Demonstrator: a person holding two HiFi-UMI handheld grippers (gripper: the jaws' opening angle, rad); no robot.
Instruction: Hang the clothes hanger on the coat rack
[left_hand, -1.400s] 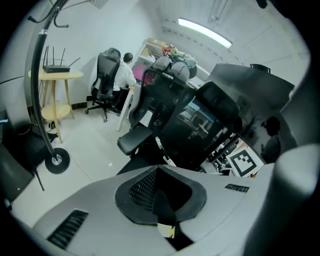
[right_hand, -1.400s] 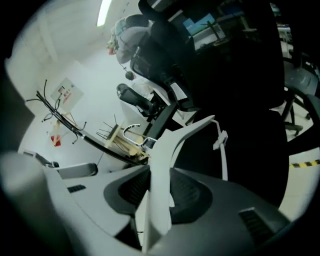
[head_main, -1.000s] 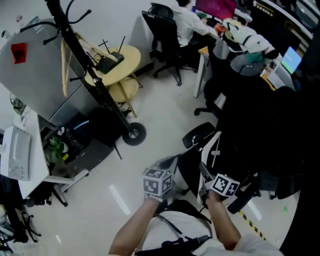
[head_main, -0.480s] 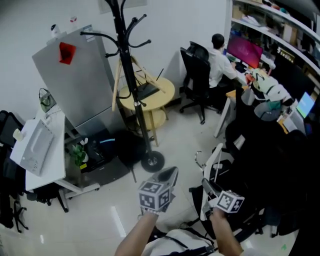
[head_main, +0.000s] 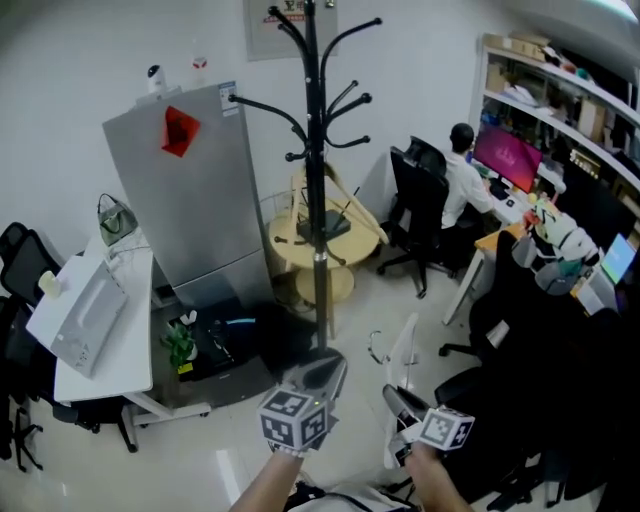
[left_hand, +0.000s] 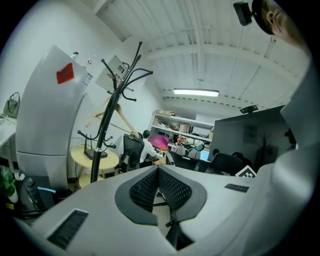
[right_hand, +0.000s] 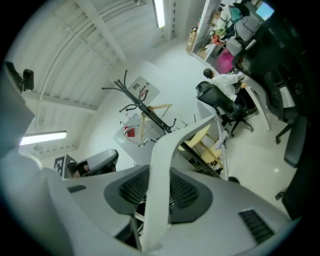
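Right claw: the right claw (right_hand: 158, 190) was clamped on the white plastic clothes hanger (right_hand: 162, 150), whose arm ran between both pads.
Left claw: the left claw (left_hand: 159, 172) was closed with nothing between its pads, just left of the right one.
Hanger: near and right, well apart from the rack.
Coat rack: the black metal coat rack (head_main: 313, 200) stood upright, far centre.
Surroundings: a grey refrigerator (head_main: 200, 200) stood left of the rack, and a round yellow table (head_main: 350, 240) behind it.

White clothes hanger (right_hand: 161, 175) held aloft, black many-hooked coat rack (head_main: 316, 200) standing upright beyond, apart
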